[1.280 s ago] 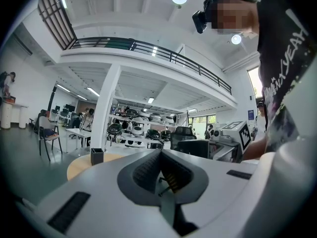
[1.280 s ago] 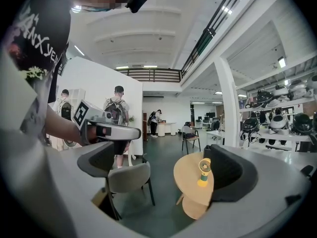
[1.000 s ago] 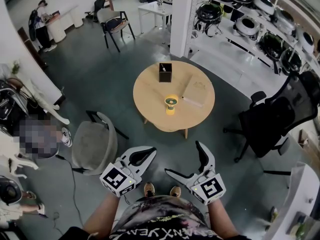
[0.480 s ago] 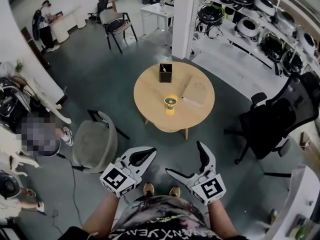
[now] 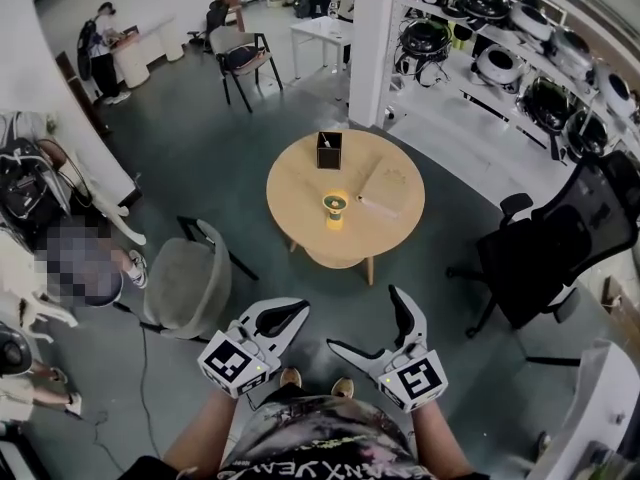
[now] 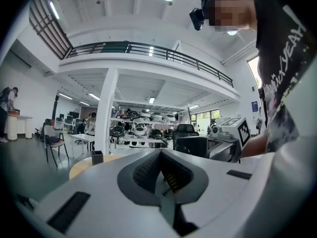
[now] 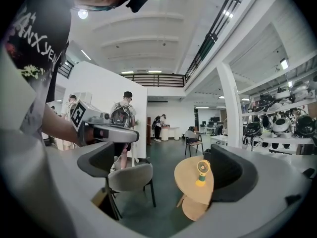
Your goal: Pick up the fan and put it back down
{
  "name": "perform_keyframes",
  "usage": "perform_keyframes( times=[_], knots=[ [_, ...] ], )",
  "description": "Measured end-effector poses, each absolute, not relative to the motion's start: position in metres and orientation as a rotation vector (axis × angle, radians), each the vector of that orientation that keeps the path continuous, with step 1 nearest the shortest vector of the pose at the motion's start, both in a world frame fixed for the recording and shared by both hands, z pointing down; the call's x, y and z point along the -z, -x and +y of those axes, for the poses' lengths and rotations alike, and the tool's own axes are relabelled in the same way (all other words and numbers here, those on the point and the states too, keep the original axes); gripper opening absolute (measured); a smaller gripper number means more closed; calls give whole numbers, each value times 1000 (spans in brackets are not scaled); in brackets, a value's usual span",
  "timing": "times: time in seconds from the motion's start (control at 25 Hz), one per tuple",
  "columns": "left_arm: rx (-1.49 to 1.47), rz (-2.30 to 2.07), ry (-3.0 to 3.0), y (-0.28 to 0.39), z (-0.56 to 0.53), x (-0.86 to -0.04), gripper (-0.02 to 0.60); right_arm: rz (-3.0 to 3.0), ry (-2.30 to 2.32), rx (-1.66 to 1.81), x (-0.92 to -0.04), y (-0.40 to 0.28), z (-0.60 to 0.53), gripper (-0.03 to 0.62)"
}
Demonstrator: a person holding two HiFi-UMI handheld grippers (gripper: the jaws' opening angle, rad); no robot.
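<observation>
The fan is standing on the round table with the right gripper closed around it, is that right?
No. The fan stands on the round table, but the right gripper is not closed around it: the right gripper view shows its jaws apart and empty, the fan far beyond them.

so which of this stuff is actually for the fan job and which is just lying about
For the job: fan, round table it stands on, left gripper, right gripper.

Just lying about: black box, flat tan box, grey chair, black office chair.
</observation>
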State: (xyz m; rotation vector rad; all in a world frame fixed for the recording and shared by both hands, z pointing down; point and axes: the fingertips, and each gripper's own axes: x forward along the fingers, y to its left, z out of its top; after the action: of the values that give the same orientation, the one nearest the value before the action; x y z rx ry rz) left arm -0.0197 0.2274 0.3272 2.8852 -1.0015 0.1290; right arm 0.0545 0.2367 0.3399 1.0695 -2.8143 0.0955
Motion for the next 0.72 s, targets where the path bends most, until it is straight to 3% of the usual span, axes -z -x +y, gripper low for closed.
perform_keyframes(
  times=[0.72],
  knots=[
    [-153,-1026,-2861,-2,254,-344,12,-2826,-1057,-121,-357,-80,257,584]
  ],
)
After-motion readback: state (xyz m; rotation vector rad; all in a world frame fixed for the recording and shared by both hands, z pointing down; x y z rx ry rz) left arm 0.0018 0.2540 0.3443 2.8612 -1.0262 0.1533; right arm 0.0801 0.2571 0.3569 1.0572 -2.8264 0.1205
